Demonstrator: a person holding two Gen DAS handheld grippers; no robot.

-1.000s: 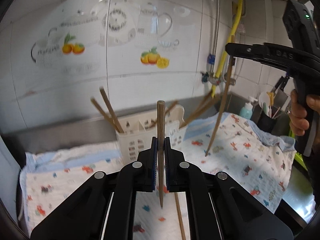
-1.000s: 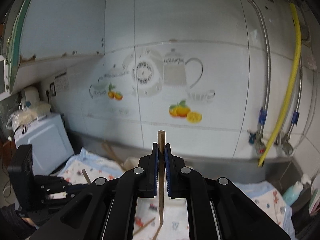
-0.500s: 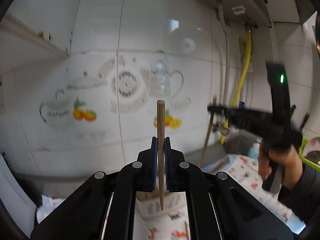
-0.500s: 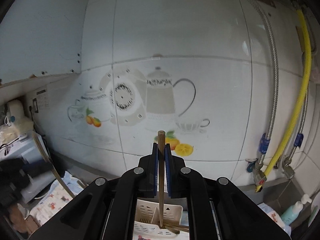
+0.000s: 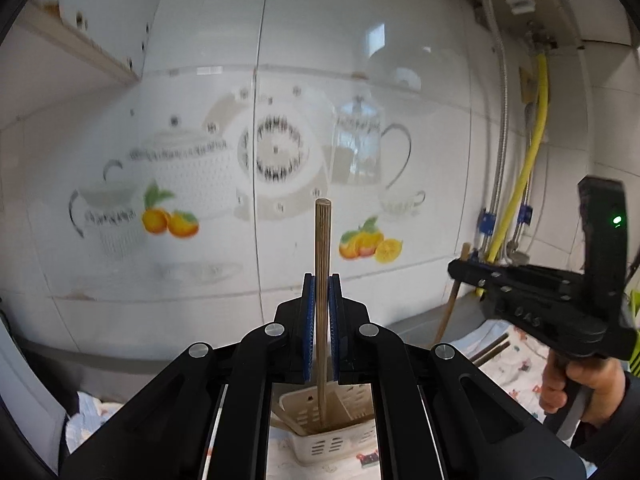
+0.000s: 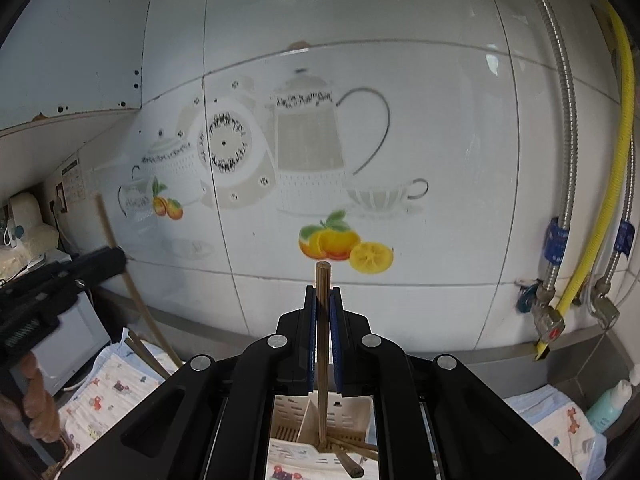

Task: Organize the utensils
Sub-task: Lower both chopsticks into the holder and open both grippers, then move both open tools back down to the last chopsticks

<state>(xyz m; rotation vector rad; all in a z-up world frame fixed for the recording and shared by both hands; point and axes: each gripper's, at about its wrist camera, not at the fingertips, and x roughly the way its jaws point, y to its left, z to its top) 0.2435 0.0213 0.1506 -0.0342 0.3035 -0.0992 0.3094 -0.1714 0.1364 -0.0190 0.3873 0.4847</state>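
chopsticks are the matter here, one clamped upright in each gripper. left gripper (image 5: pixel 322 320) has its blue pads closed on a chopstick (image 5: pixel 322 264) that stands vertical, its round top against the tiled wall (image 5: pixel 360 40) and its lower end reaching down in front of the cream utensil caddy (image 5: pixel 320 412). right gripper (image 6: pixel 323 332) is likewise clamped on its own chopstick (image 6: pixel 322 300), whose tip hangs over the same caddy (image 6: pixel 348 412).

the left wrist view alone shows the right gripper from outside (image 5: pixel 454 270), at the right edge, with a green light on its black body and a hand (image 5: pixel 580 388) wrapped round the handle; the stick it holds sticks out above and below the closed fingers. it also shows two loose sticks (image 5: pixel 490 352) lying on the patterned cloth (image 5: pixel 520 368) under that gripper.

the right wrist view alone shows the inside of the caddy: a divider and several sticks (image 6: pixel 352 446) leaning across the right compartment, one butt end poking toward the camera. whether the held tip is already inside a compartment i cannot tell. this view also catches the left gripper (image 6: pixel 120 260) at the left edge, blurred, with its stick slanting, fingers of the left hand (image 6: pixel 38 404) below, a white appliance (image 6: pixel 76 340) behind, and the yellow hose (image 6: pixel 616 160) and a teal bottle (image 6: pixel 608 404) at right.
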